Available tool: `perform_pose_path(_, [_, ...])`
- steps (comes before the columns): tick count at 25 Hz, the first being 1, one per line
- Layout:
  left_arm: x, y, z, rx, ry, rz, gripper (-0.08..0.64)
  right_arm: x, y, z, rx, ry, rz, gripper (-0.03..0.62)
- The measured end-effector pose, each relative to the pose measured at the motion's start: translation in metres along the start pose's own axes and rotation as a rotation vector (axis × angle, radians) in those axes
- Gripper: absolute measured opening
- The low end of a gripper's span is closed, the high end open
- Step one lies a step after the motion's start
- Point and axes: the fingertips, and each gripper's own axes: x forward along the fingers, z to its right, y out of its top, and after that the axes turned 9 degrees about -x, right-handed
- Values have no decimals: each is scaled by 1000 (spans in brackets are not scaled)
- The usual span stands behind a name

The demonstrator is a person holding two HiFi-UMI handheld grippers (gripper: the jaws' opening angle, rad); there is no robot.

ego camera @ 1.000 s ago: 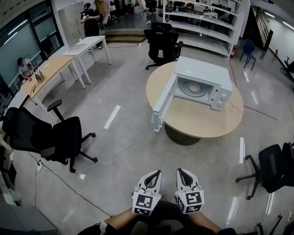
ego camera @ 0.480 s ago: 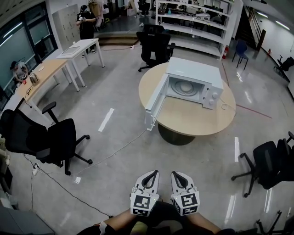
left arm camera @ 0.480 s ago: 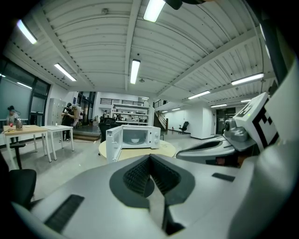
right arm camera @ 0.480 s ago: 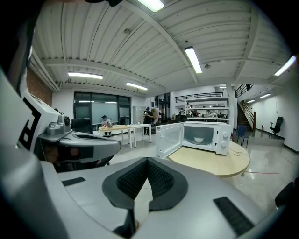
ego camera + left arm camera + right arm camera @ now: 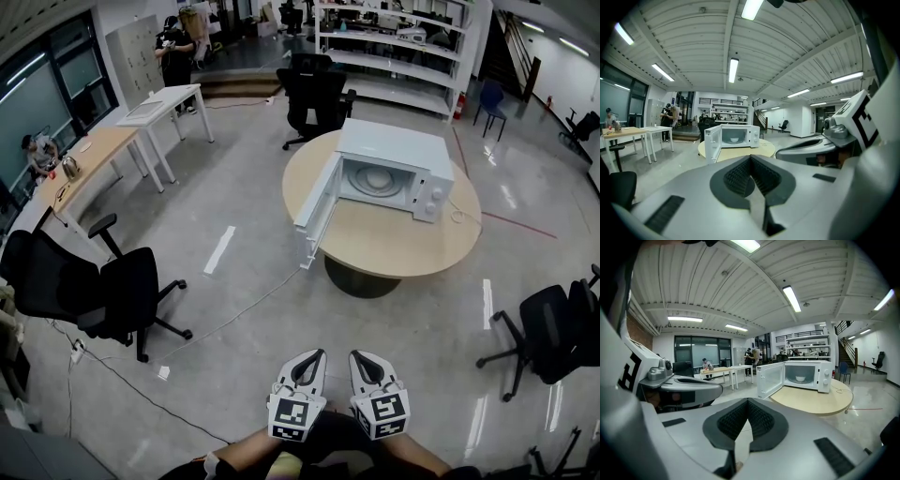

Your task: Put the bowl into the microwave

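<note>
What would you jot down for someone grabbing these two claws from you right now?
Left claw: shut, empty. Right claw: shut, empty. Both are held close to the body, well short of the round table.
The white bowl sits inside the microwave, whose door stands open.
Done: the bowl appears to be in.
Left: probably nothing for the bowl; perhaps shut the door.

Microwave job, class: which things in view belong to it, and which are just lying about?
Belongs: white microwave with its door open; small white bowl inside it; round wooden table; left tool and right tool, both shut and empty.
Lying about: black office chair; white desk; white shelving rack.
</note>
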Motion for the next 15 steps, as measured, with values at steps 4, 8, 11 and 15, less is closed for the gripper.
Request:
perform_pose_path(4, [2,0,-2,4,3,-6,48,1,0,3,9,-8,5,15])
perform_pose_path(8, [7,1,-3,14,-3,-14,48,4,1,5,15,-16,8,15])
perform_pose_path(11, [8,0,-5,15,-3,-18,48,7,1,5,11,-17,8,15])
perform_pose_path(15, [13,0,-8,14,-7,-23,48,12,2,6,10,-17,8,15])
